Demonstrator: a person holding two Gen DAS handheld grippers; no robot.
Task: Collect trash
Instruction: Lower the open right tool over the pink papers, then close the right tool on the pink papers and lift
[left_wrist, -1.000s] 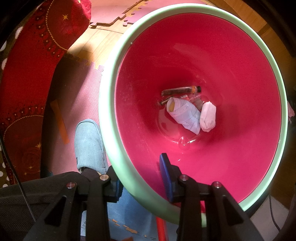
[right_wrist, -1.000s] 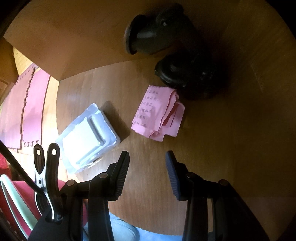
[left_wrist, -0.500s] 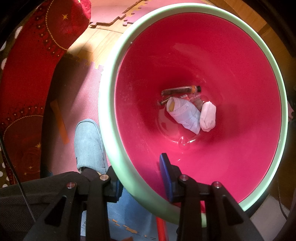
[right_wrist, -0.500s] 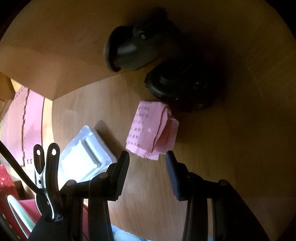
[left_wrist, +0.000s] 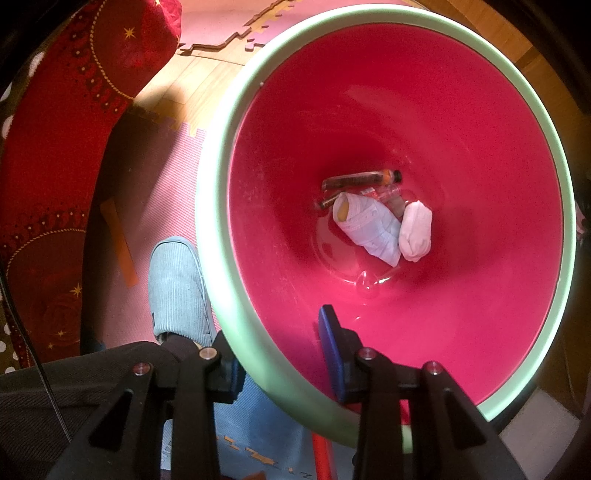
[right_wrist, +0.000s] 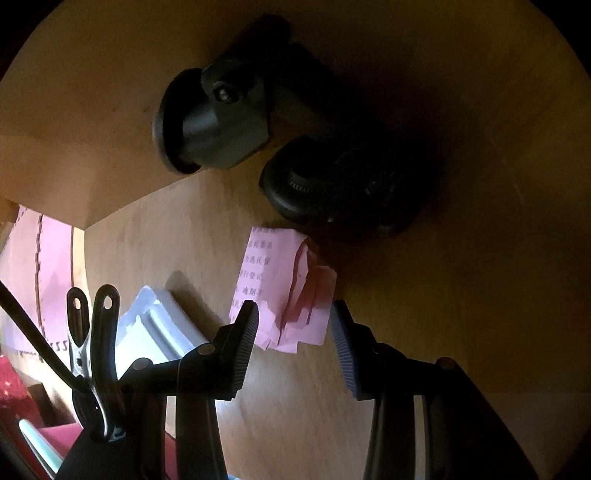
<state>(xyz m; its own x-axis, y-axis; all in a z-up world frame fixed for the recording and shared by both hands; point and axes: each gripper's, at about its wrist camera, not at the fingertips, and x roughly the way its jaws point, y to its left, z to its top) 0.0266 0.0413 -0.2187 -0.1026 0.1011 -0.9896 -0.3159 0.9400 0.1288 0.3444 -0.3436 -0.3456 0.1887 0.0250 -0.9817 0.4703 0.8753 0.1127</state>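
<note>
Below, in the left wrist view, the left tool (left_wrist: 280, 363) is clamped on the pale green rim of the red bin (left_wrist: 216, 236), keeping it handy for trash; wrappers (left_wrist: 369, 225) lie at its bottom. Meanwhile, in the right wrist view, the right tool (right_wrist: 293, 343) hangs with jaws apart and empty around the crumpled pink paper (right_wrist: 284, 291) on the desk (right_wrist: 424, 314), apparently lined up to pinch it.

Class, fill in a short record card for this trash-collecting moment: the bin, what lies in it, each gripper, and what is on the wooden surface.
bin: red bucket with pale green rim
bin contents: white wads, a small bottle
left gripper: shut on the bucket's rim
right gripper: open, pink paper between its fingers, not gripped
also on wood: white plastic tray, left of the paper
</note>
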